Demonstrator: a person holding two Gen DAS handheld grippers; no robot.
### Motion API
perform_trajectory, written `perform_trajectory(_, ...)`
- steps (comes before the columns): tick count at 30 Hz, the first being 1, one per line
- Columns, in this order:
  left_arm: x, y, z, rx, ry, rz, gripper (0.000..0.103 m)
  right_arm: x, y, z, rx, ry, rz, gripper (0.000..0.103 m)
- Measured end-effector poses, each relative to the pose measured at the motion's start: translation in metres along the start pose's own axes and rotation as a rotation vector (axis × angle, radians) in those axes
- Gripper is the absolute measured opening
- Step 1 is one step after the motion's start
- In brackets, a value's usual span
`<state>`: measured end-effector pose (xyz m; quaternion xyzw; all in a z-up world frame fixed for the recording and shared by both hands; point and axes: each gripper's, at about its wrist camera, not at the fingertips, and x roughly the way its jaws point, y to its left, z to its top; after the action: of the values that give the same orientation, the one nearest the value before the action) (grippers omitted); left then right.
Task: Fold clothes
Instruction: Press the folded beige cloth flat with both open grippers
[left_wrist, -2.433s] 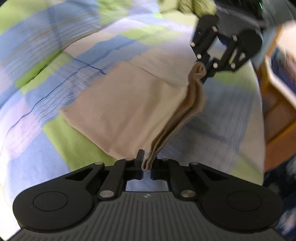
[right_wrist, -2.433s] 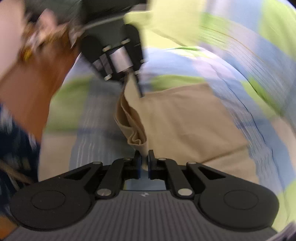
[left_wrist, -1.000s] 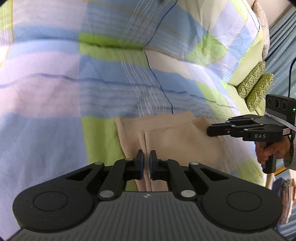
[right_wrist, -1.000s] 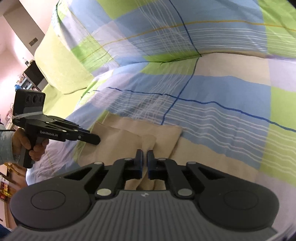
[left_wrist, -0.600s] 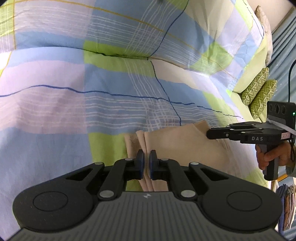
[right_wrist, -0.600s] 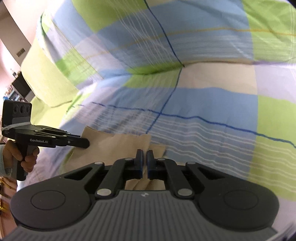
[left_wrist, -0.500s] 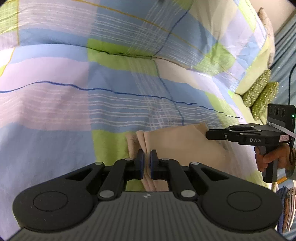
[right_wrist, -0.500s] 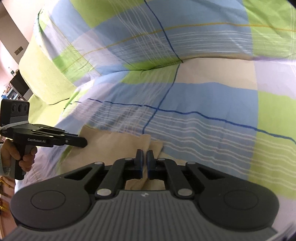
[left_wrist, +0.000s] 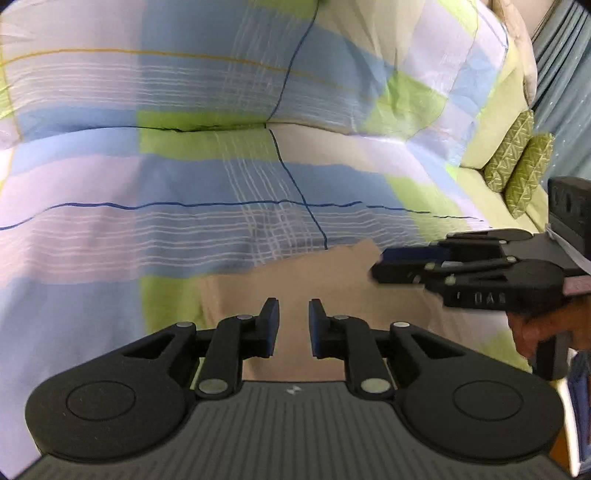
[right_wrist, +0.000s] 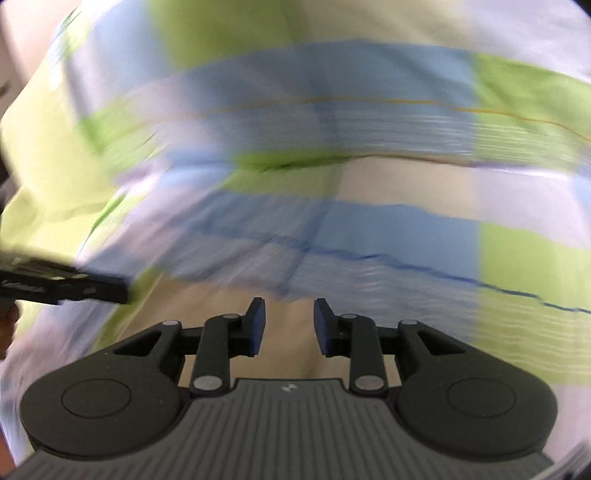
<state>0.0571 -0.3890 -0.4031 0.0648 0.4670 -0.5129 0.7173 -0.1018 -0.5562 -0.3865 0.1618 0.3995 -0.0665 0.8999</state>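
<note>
- A beige garment (left_wrist: 332, 291) lies flat on a bed covered by a checked quilt (left_wrist: 184, 184) in blue, green and lilac, just ahead of both handheld grippers; its far edge ends at a thin dark blue line in the quilt pattern.
- The left gripper (left_wrist: 291, 325) hangs over the near part of the cloth with its jaws parting, a narrow gap between them; cloth shows through the gap, but the pads do not press on it.
- The right gripper (right_wrist: 288, 325), seen from its own blurred camera, is likewise opening over the beige fabric, nothing pinched between its jaws. From the left camera it shows side-on at the garment's far right corner, a hand (left_wrist: 543, 332) on its grip.
- Progress, as a judgement: the garment looks folded at least once and laid down, both grippers letting go. Whether another fold is due cannot be told, since its near part is hidden behind the gripper bodies.
- More fabric shows at the lower right edge of the left view, too cut off to identify.
- Count: one beige garment, two grippers, one quilt, two green patterned cushions (left_wrist: 517, 162) at the bed's far right, one hand visible.
</note>
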Motion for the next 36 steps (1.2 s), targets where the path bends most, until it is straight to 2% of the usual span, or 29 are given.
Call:
perform_trajectory(2,0.011,0.007,-0.001,-0.010,-0.004,0.034,0.019,0.008,0.004,-0.002,-0.001,-0.004,0.016,0.025)
perform_trajectory(4,0.018,0.013,-0.002,-0.005,-0.010,0.065,0.019,0.019,0.005,-0.005,-0.035,-0.014,-0.014,0.022)
perform_trajectory(6,0.019,0.016,-0.002,-0.007,-0.013,0.079,0.018,0.034,-0.003,-0.009,-0.074,-0.006,-0.102,0.020)
perform_trajectory(8,0.017,0.018,0.002,-0.017,-0.012,0.102,0.013,0.039,-0.018,-0.009,-0.039,0.002,-0.144,0.028)
perform_trajectory(11,-0.002,0.014,0.005,-0.034,-0.048,0.150,0.012,0.033,-0.033,-0.008,0.011,0.000,-0.125,0.028)
perform_trajectory(13,-0.020,0.010,0.008,-0.053,-0.083,0.173,0.012,0.021,-0.037,-0.005,0.028,-0.012,-0.147,0.028)
perform_trajectory(16,-0.047,-0.017,-0.003,0.023,-0.097,0.153,0.016,-0.013,-0.036,-0.002,0.077,-0.074,-0.155,0.028)
perform_trajectory(20,-0.043,-0.037,-0.028,0.078,-0.057,0.123,0.017,-0.043,-0.009,-0.010,0.045,-0.115,-0.098,0.021)
perform_trajectory(21,-0.037,-0.037,-0.033,0.079,-0.037,0.132,0.017,-0.048,0.008,-0.018,0.012,-0.117,-0.063,0.021)
perform_trajectory(24,-0.018,-0.037,-0.048,0.113,-0.018,0.169,0.017,-0.038,0.031,-0.034,-0.071,-0.086,-0.033,0.020)
perform_trajectory(28,-0.003,-0.034,-0.055,0.165,-0.021,0.177,0.017,-0.005,0.040,-0.058,-0.162,-0.015,-0.108,0.016)
perform_trajectory(31,-0.006,-0.035,-0.054,0.181,-0.019,0.191,0.020,0.006,0.038,-0.064,-0.226,-0.030,-0.111,0.016)
perform_trajectory(34,-0.023,-0.044,-0.053,0.195,-0.023,0.235,0.018,0.000,0.037,-0.058,-0.217,-0.026,-0.115,0.016)
perform_trajectory(36,-0.032,-0.051,-0.048,0.202,-0.046,0.214,0.018,-0.014,0.039,-0.051,-0.197,-0.036,-0.151,0.017)
